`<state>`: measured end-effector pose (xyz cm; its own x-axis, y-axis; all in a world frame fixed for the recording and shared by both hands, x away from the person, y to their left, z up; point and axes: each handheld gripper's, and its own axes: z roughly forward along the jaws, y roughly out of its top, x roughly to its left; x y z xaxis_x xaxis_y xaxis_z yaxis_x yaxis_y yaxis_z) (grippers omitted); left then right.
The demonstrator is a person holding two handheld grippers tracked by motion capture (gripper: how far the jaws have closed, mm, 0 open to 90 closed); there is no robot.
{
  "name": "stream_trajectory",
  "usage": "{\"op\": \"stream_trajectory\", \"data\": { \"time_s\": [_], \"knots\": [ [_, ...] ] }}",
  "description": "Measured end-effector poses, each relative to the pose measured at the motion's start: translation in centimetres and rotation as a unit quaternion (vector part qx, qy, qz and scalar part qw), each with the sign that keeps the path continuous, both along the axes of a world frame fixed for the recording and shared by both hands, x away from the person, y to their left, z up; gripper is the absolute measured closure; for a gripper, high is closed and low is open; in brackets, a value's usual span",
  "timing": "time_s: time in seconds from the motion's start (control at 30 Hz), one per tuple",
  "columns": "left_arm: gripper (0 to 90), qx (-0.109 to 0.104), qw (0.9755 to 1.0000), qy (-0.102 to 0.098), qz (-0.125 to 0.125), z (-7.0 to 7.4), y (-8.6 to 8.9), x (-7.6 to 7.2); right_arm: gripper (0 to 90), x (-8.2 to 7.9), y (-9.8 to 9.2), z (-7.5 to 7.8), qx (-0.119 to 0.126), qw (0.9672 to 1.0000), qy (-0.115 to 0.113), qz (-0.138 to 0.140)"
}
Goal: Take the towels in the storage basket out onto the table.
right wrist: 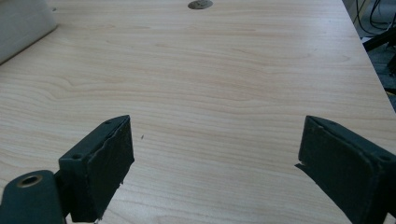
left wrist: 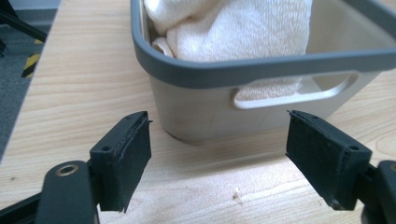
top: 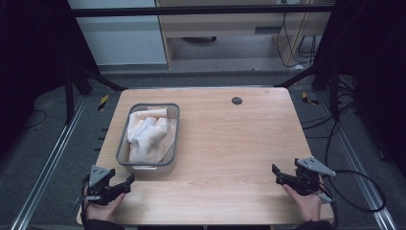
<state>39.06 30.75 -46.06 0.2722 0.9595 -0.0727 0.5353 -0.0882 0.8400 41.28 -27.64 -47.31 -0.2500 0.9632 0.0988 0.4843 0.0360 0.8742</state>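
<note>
At the near edge of the light wooden table (top: 230, 143), the person's two hands rest at opposite corners, each holding a black two-jaw gripper. The left gripper (top: 128, 181) sits at the near left corner, its jaws spread wide with nothing between them, pointing toward the near end of the grey rectangular plastic basket (top: 125, 152) just beyond; in the left gripper view the basket's handle slot (left wrist: 294, 93) faces the open jaws, close ahead but untouched. The right gripper (top: 276, 173) lies well apart at the near right corner, its jaws likewise released and gripping nothing, with bare wood ahead of them in the right gripper view. A black cable (top: 356, 191) loops away from it off the table's right edge. Farther in, the basket stands on the left half of the table and holds a crumpled white towel (top: 146, 132) heaped above its rim. Toward the far edge, a small dark round grommet (top: 236, 100) sits in the tabletop.
</note>
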Motion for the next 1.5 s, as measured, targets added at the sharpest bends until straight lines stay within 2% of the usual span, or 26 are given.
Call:
{"op": "stream_trajectory", "data": {
  "time_s": [0.17, 0.3, 0.47, 0.67, 0.87, 1.37, 1.4, 1.5],
  "knots": [
    [21.7, -0.003, 1.0000, -0.004, -0.004, 0.4, -0.2, 0.0, 10.7, -0.1, -0.2, -0.3, -0.004, 1.0000, 0.007, 0.005],
    [21.7, 0.001, 0.9999, -0.012, -0.007, 0.8, -0.5, -0.1, 10.8, -0.3, 0.0, -0.3, -0.008, 0.9999, 0.003, 0.006],
    [21.6, -0.005, 0.9998, -0.017, -0.011, 1.3, -0.8, 0.0, 10.5, -0.3, 0.0, -0.3, -0.009, 0.9999, 0.000, 0.007],
    [21.2, -0.014, 0.9993, -0.031, -0.015, 2.2, -0.9, 0.1, 10.1, -0.4, 0.1, -0.4, -0.011, 0.9999, 0.001, 0.012],
    [21.1, -0.010, 0.9987, -0.046, -0.017, 3.2, -1.1, 0.4, 10.0, -0.3, 0.2, -0.5, -0.019, 0.9997, 0.003, 0.016],
    [20.0, -0.003, 0.9985, -0.049, -0.026, 4.5, -1.5, 1.8, 10.5, -0.2, 0.3, -0.5, -0.019, 0.9995, 0.006, 0.026],
    [20.0, 0.001, 0.9985, -0.046, -0.030, 4.7, -1.7, 2.0, 10.6, -0.1, 0.4, -0.4, -0.026, 0.9993, 0.002, 0.026],
    [19.7, 0.006, 0.9984, -0.046, -0.033, 4.9, -1.8, 2.3, 10.6, -0.1, 0.5, -0.3, -0.022, 0.9993, 0.004, 0.029]
  ]
}}
